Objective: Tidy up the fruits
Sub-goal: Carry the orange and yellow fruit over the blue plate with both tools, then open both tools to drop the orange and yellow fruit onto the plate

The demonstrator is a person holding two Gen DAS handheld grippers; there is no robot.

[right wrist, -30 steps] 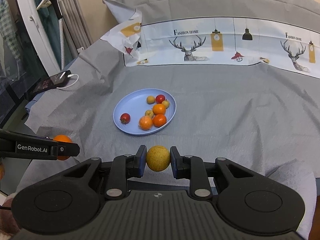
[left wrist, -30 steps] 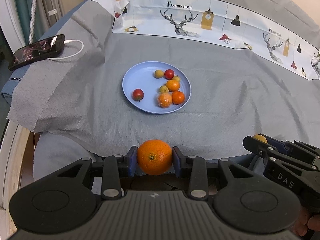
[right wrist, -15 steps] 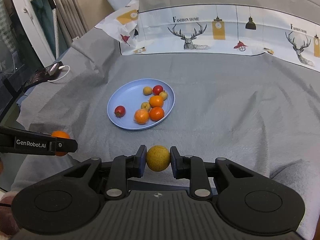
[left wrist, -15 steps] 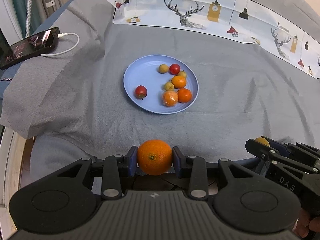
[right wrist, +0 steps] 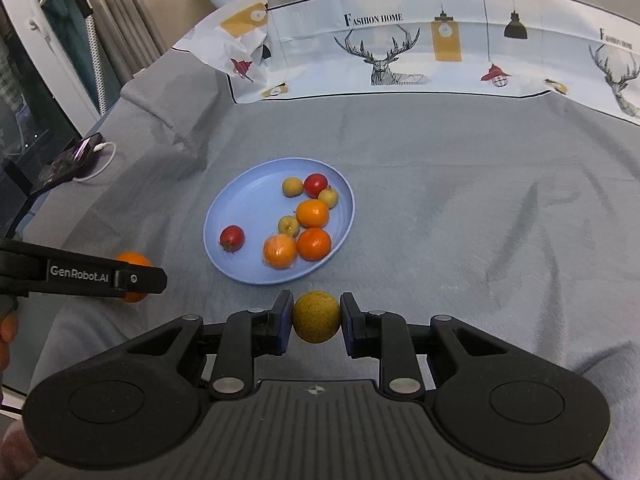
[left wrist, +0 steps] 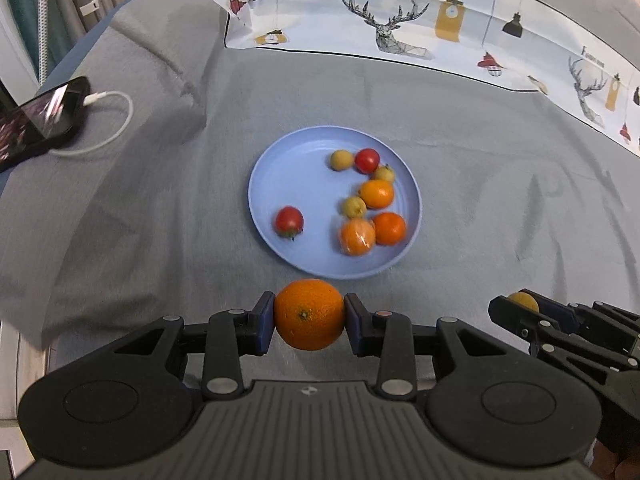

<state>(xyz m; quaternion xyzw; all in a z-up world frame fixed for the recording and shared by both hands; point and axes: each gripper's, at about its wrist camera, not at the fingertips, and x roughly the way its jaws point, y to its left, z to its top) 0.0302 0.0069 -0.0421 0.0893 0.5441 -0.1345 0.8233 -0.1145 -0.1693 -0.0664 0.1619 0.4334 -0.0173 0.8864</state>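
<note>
- both tongs have come forward since a second ago, so the plate (left wrist: 256, 200) now sits larger and nearer in each view.
- left tongs (left wrist: 309, 320) are clamped on an orange (left wrist: 309, 314), held above the grey cloth (left wrist: 140, 208) just short of the plate's near rim.
- right tongs (right wrist: 316, 320) are clamped on a yellow fruit (right wrist: 316, 316), likewise just short of the plate (right wrist: 240, 208).
- in the left view the right tongs (left wrist: 520, 308) show at the lower right with the yellow fruit (left wrist: 524, 301) between them.
- in the right view the left tongs (right wrist: 136, 278) show at the left edge, the orange (right wrist: 132, 261) partly hidden behind a finger.
- plate holds two red fruits, three small yellow ones and three small oranges, mostly on its right half; one red fruit (left wrist: 289, 220) lies alone at the left.
- a phone (left wrist: 36, 124) with a white cable (left wrist: 116, 120) lies at the far left of the cloth.
- a printed sheet (left wrist: 440, 24) with deer runs along the back.
</note>
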